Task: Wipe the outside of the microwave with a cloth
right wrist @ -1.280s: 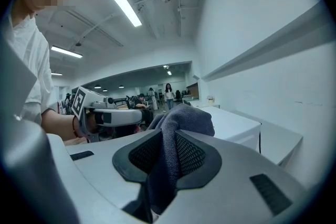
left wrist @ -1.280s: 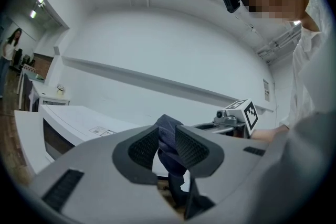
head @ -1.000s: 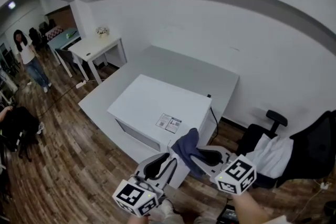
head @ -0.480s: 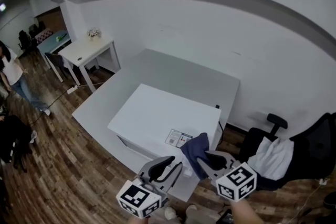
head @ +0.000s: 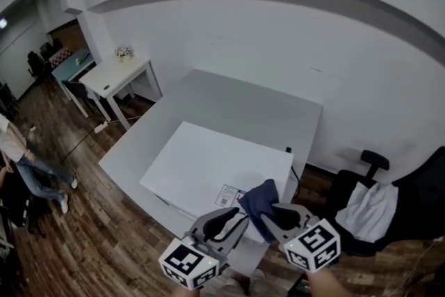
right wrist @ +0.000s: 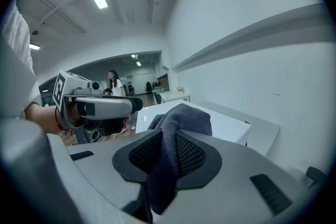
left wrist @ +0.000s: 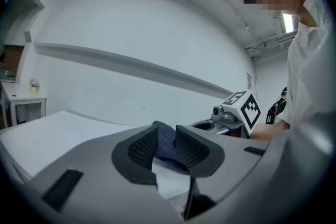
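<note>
The white microwave (head: 208,167) stands on a grey table (head: 236,104), its top facing me. A dark blue cloth (head: 257,199) lies bunched over the top's near right corner, beside a small label (head: 230,195). My right gripper (head: 272,213) is shut on the cloth (right wrist: 181,115), which sticks up between its pads and hangs down in front. My left gripper (head: 233,222) hovers just left of it at the microwave's near edge. Its jaws stand slightly apart with nothing between them. In the left gripper view the cloth (left wrist: 168,152) shows beyond the gap, and the right gripper (left wrist: 231,115) is close by.
A small white table (head: 115,73) with a flower pot stands at the back left. A black office chair (head: 379,202) with a white garment is on the right. A person (head: 21,160) walks on the wooden floor at left. A black cable (head: 293,167) runs behind the microwave.
Both grippers have moved a little forward, carrying the cloth onto the microwave's near right corner. The person at left has walked nearer along the floor.
</note>
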